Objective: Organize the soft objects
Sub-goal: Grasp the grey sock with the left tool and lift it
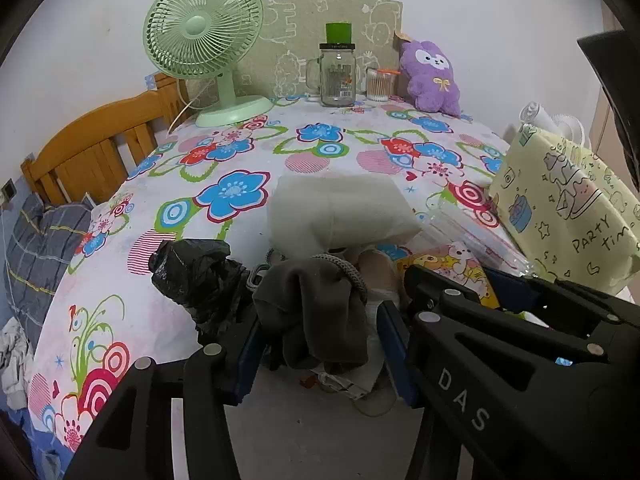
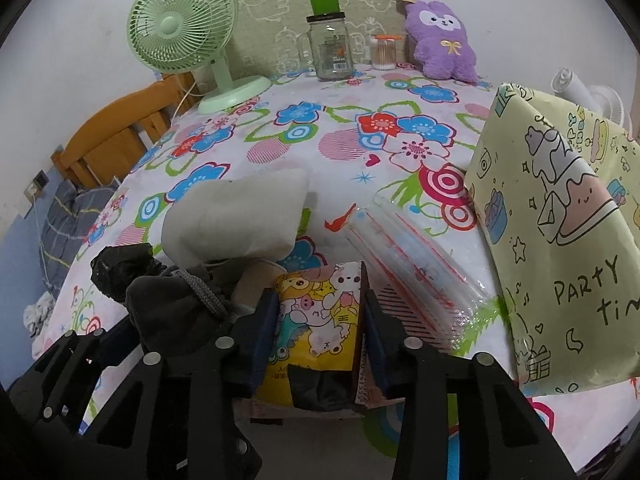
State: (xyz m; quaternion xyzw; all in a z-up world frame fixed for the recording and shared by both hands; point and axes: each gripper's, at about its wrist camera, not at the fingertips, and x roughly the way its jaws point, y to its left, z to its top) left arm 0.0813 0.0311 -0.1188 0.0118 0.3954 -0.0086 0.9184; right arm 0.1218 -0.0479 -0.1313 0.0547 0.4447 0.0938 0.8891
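Note:
A dark grey cloth [image 1: 312,312] with a grey cord lies crumpled between the fingers of my left gripper [image 1: 320,320]. The jaws stand open; the right pad is clear of the cloth. My right gripper [image 2: 320,300] is shut on a yellow cartoon-print packet [image 2: 316,320], with both pads pressed on its sides. A folded whitish soft pad [image 1: 340,208] lies just beyond the cloth. A black plastic bag [image 1: 192,276] sits crumpled to the left. A purple plush toy [image 1: 432,76] leans at the back right.
The flowered tablecloth [image 1: 240,140] covers the table. A green fan [image 1: 200,40], a glass mug jar [image 1: 338,76] and a swab jar [image 1: 378,84] stand at the back. A yellow "Party time" bag [image 2: 560,240] and clear plastic bags [image 2: 420,256] lie right. A wooden frame [image 1: 88,152] is left.

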